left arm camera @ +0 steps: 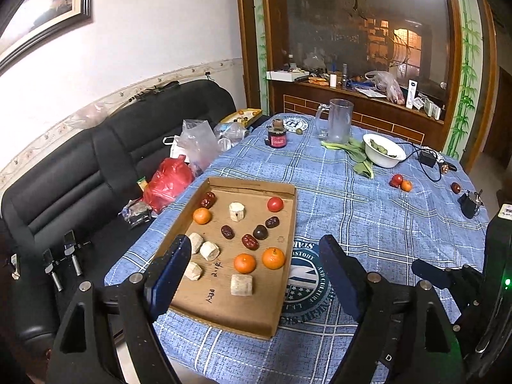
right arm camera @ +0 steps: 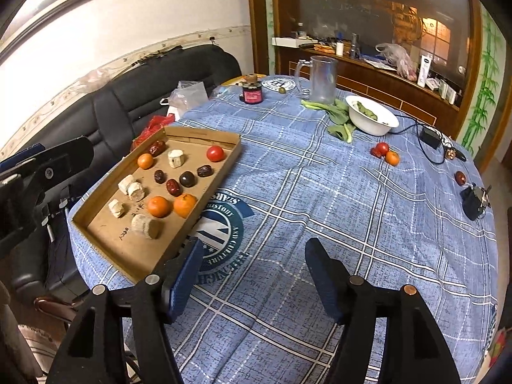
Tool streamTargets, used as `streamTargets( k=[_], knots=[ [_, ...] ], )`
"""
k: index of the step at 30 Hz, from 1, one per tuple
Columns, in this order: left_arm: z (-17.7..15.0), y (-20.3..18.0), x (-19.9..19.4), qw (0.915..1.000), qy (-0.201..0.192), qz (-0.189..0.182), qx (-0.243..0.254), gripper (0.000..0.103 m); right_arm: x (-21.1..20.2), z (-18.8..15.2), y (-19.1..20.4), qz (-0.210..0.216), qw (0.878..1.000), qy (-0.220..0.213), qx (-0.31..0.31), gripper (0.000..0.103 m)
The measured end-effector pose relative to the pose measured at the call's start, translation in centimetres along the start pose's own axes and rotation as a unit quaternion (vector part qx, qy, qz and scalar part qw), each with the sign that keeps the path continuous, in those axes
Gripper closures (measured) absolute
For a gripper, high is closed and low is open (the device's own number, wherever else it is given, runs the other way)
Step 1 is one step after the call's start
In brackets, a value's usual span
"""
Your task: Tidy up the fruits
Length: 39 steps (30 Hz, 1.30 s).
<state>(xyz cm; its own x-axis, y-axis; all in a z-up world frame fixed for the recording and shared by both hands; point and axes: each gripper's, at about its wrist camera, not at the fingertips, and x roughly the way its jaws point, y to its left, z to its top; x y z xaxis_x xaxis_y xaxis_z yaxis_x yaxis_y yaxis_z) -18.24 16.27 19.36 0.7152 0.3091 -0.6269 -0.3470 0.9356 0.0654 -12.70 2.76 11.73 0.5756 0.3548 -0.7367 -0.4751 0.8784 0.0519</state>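
Observation:
A shallow cardboard tray (left arm camera: 284, 275) (right arm camera: 220, 172) lies on the blue checked tablecloth. It holds three oranges (left arm camera: 244, 263) (right arm camera: 158, 206), a red tomato (left arm camera: 275, 204) (right arm camera: 215, 153), several dark red dates (left arm camera: 249, 242) (right arm camera: 173, 187) and several pale chunks (left arm camera: 241, 284) (right arm camera: 145, 226). Loose on the cloth at the right lie a tomato (left arm camera: 396, 180) (right arm camera: 382, 148), a small orange (left arm camera: 406, 186) (right arm camera: 392, 158) and a date (left arm camera: 455, 187) (right arm camera: 460, 177). My left gripper (left arm camera: 256, 272) is open and empty over the tray's near end. My right gripper (right arm camera: 256, 272) is open and empty above bare cloth, right of the tray.
A glass mug (left arm camera: 339, 121) (right arm camera: 321, 76), a white bowl (left arm camera: 384, 152) (right arm camera: 372, 116) with greens beside it, a small dark jar (left arm camera: 276, 136) (right arm camera: 252, 91) and a black adapter with cable (left arm camera: 427, 158) (right arm camera: 430, 136) stand at the back. A black sofa (left arm camera: 96, 160) with bags is on the left.

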Motion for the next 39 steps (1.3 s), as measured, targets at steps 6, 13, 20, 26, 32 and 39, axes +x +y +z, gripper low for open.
streamTargets(
  k=[6,13,20,26,32,39],
  knots=[
    [-0.1,0.3,-0.8,0.9998,-0.015,0.012,-0.003,0.019,-0.1,-0.1,0.5,0.005,1.0,-0.002,-0.007,0.031],
    [-0.2,0.9,-1.8,0.9991,-0.033,0.025,-0.004,0.017,-0.3,-0.2,1.1,0.007,1.0,-0.005,-0.01,0.031],
    [-0.4,2.0,-3.6,0.9959,-0.067,0.056,-0.023,0.007,-0.6,-0.3,1.9,0.006,1.0,-0.01,-0.019,0.03],
    [-0.7,2.6,-4.5,0.9896,-0.078,0.116,-0.033,0.004,-0.9,-0.2,2.6,0.006,0.999,-0.016,-0.028,0.029],
    [-1.4,2.8,-2.7,0.9942,-0.035,0.099,-0.023,0.002,-0.5,-0.4,3.2,0.01,0.999,-0.009,-0.033,0.027],
    [-2.9,3.0,1.0,0.9956,0.035,0.084,-0.02,0.002,1.2,-0.7,3.5,0.015,0.999,0.015,-0.031,0.026]
  ],
)
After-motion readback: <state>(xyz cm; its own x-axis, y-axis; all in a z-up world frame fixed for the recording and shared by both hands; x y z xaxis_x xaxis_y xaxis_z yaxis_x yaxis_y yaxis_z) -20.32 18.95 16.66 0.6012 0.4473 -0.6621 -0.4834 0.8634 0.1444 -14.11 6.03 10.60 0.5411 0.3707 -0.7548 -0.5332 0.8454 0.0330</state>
